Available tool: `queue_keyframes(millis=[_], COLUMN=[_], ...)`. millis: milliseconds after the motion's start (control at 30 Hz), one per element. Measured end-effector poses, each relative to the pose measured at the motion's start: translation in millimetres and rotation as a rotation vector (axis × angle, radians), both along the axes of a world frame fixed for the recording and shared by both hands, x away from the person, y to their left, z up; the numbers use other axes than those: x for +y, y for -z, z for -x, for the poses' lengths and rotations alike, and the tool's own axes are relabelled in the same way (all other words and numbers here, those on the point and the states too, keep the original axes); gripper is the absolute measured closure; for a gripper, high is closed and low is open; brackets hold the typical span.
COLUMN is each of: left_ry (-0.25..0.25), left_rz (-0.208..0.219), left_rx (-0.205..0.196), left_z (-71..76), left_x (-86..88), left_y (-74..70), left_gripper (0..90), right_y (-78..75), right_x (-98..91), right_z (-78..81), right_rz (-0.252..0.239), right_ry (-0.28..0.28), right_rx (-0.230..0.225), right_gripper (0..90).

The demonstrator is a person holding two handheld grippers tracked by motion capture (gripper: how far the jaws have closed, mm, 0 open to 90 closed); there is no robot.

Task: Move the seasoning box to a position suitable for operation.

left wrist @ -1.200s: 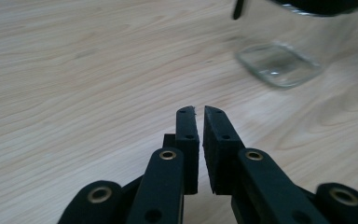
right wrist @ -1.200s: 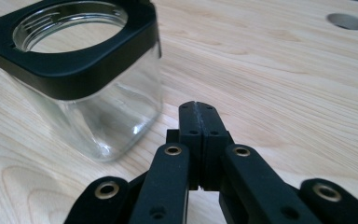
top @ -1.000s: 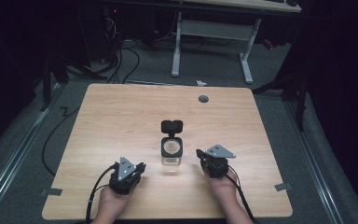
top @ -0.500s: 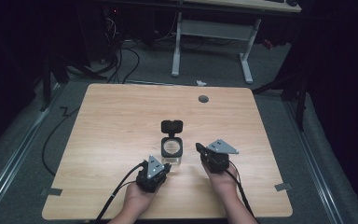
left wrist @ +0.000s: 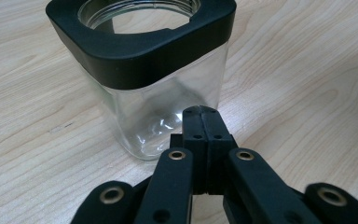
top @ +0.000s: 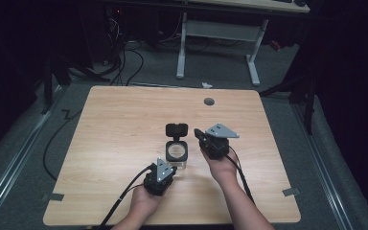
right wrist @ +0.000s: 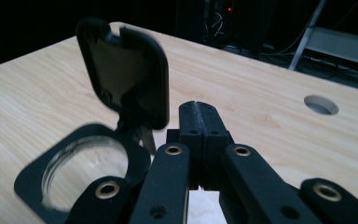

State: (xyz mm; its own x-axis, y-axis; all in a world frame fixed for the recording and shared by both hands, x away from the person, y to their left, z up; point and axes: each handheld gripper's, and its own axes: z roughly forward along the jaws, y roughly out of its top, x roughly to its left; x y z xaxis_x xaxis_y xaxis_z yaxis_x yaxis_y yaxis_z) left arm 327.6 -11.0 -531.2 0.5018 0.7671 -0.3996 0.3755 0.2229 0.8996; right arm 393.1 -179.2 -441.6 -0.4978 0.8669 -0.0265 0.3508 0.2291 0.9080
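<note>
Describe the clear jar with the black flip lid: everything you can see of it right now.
The jar is a squarish clear container, glass or clear plastic by its look, and looks empty. A black collar with a round mouth caps it; the hinged black lid stands open, upright at the far side. It stands upright on the wooden table, near the middle. The left gripper, shut, sits at its near wall; contact is unclear. The right gripper, shut, hovers beside the lid.

Both grippers are black: the left gripper (top: pixel 159 178) and right gripper (top: pixel 214 140) carry grey three-cornered plates, brass-ringed jaw screws and trailing black cables
</note>
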Motion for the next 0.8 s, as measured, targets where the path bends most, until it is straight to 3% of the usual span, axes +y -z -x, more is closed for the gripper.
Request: queue_keyframes(millis=[433,800], left_ry=[0.001,0.008], left_rz=[0.001,0.002], left_rx=[0.002,0.010], left_z=[-2.9,-3.3], left_x=[0.1,0.7], left_y=[1.6,1.4], left_gripper=[90.0,90.0], right_y=[-29.4,-33.6], right_x=[20.3,40.0], right_z=[-23.1,-33.7], right_rz=[-0.011,-0.007], right_ry=[-0.021,-0.053], right_rx=[-0.029,-0.021], right_gripper=[90.0,90.0])
